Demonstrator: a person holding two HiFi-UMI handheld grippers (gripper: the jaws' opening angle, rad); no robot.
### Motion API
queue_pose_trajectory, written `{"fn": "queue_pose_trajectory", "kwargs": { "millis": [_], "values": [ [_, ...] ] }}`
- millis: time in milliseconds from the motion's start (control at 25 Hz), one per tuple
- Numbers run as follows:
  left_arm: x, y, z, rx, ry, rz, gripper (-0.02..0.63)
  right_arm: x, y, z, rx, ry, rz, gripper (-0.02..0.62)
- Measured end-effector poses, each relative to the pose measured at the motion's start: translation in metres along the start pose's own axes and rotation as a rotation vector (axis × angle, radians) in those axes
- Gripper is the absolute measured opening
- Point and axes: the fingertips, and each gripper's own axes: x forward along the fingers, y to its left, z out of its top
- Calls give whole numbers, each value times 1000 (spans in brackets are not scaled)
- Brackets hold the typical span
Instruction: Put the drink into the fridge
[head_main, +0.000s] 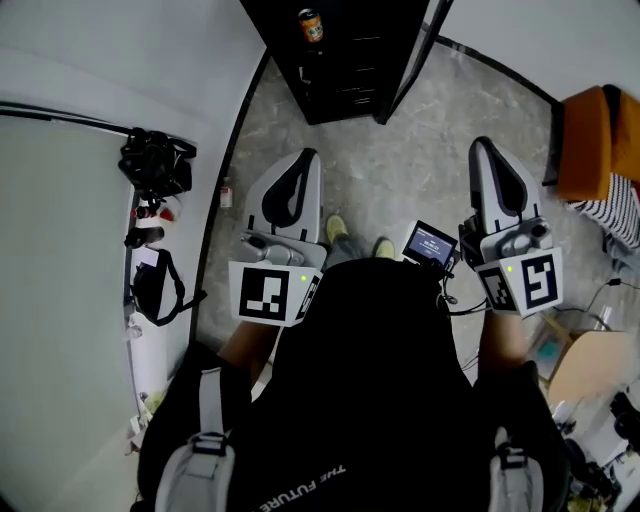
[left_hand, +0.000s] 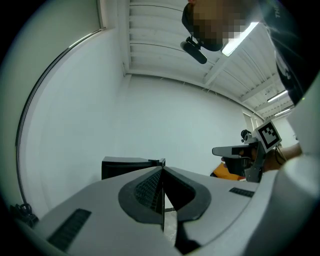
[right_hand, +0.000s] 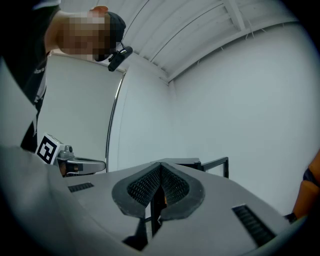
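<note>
In the head view a black fridge (head_main: 340, 60) stands ahead on the grey floor, its door (head_main: 415, 55) swung open to the right. An orange drink can (head_main: 310, 25) stands at the fridge's top; I cannot tell whether it is on the fridge or on a shelf inside. My left gripper (head_main: 305, 155) and right gripper (head_main: 483, 142) are held level, side by side, well short of the fridge. Both are shut and hold nothing. The left gripper (left_hand: 162, 170) points at the fridge (left_hand: 125, 167). The right gripper (right_hand: 160, 165) faces the fridge (right_hand: 190, 162) and its door (right_hand: 220, 165).
A white surface at the left carries a black camera bag (head_main: 155, 165) and small gear. A small bottle (head_main: 226, 192) stands on the floor by the wall. An orange seat (head_main: 590, 140) and a cardboard box (head_main: 590, 370) are at the right. A small screen (head_main: 432, 243) hangs between the grippers.
</note>
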Motion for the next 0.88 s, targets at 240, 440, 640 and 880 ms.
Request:
{"fn": "queue_pose_trajectory", "kwargs": {
  "millis": [240, 440, 640, 880],
  "values": [
    [-11, -43, 2, -2, 6, 6, 12, -32, -2, -7, 6, 19, 30, 14],
    [-26, -72, 8, 0, 9, 35, 12, -64, -10, -9, 9, 35, 41, 14],
    [-38, -88, 0, 27, 24, 72, 12, -84, -14, -18, 32, 27, 58, 14],
    [-54, -113, -3, 35, 15, 80, 12, -110, -9, -22, 43, 4, 81, 14]
  ]
}}
